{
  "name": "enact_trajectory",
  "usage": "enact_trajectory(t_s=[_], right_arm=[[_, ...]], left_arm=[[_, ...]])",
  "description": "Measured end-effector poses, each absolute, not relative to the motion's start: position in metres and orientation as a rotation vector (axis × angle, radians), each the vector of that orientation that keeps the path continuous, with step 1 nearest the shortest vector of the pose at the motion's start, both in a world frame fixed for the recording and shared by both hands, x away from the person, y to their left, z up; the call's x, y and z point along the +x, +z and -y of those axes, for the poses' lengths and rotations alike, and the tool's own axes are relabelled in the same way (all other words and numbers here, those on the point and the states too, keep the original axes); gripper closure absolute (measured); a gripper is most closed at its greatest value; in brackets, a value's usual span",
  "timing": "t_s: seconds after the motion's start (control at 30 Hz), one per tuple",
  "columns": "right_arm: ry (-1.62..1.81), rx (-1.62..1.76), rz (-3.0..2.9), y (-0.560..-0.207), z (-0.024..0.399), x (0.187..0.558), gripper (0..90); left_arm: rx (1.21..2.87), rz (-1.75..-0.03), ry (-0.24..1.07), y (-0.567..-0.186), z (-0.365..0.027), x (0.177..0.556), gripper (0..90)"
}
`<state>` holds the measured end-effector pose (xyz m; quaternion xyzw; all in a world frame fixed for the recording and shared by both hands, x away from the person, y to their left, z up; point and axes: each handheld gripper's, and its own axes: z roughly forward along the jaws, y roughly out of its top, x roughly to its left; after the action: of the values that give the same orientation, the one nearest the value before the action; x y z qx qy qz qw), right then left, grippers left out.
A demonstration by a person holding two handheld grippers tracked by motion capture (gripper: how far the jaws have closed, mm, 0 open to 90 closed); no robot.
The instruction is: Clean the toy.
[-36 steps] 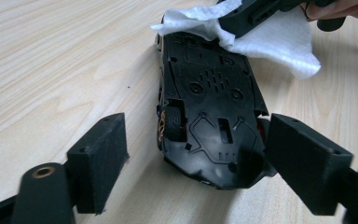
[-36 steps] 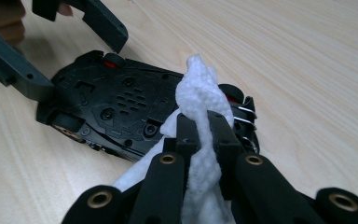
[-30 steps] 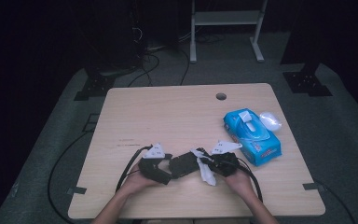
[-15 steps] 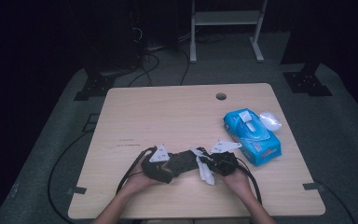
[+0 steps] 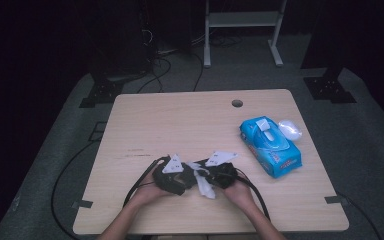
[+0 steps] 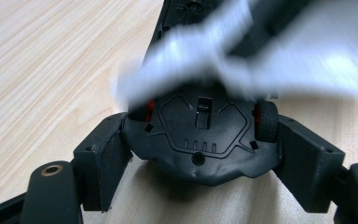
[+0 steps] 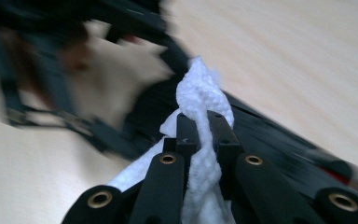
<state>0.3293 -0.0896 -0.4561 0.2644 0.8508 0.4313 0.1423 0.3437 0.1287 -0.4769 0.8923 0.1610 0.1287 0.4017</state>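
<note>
Pale wood worktop (image 5: 180,125) carries a blue wipes pack (image 5: 270,147) at the right. Both hands work close together at the near edge. The left tool (image 6: 205,156) has just been closing, and its jaws now press on the sides of a black toy car (image 6: 200,140), one pad against a red-hubbed wheel; it stands fairly wide, as the body is broad. The right tool (image 7: 203,126) is clamped narrow on a bunched white wipe (image 7: 200,102). Since the previous frames it has slid left, and the wipe (image 5: 203,185) now blurs across the car's far half. That suggests the car is braced and the cleaning stroke is under way.

The car is held with its underside turned up. Its long axis runs on from the left tool's jaws, roughly left to right along the near edge. Which end points right cannot be told.
</note>
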Motion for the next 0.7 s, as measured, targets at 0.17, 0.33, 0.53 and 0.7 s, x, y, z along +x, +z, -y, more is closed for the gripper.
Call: enact_trajectory(t_s=[0.17, 0.33, 0.53, 0.7], right_arm=[[1.223, 0.876, -2.385, -0.456, 0.117, 0.332, 84.4], [1.287, 0.721, -2.47, -0.461, 0.085, 0.318, 84.2], [1.225, 0.761, -2.425, -0.457, 0.1, 0.326, 84.4], [1.212, 0.821, -2.415, -0.455, 0.115, 0.33, 83.7]], left_arm=[[2.262, -0.391, 0.331, -0.477, -0.126, 0.344, 23.9], [2.265, -0.391, 0.337, -0.477, -0.124, 0.344, 24.0], [2.261, -0.396, 0.324, -0.476, -0.127, 0.344, 24.0], [2.253, -0.392, 0.327, -0.477, -0.126, 0.345, 24.0]])
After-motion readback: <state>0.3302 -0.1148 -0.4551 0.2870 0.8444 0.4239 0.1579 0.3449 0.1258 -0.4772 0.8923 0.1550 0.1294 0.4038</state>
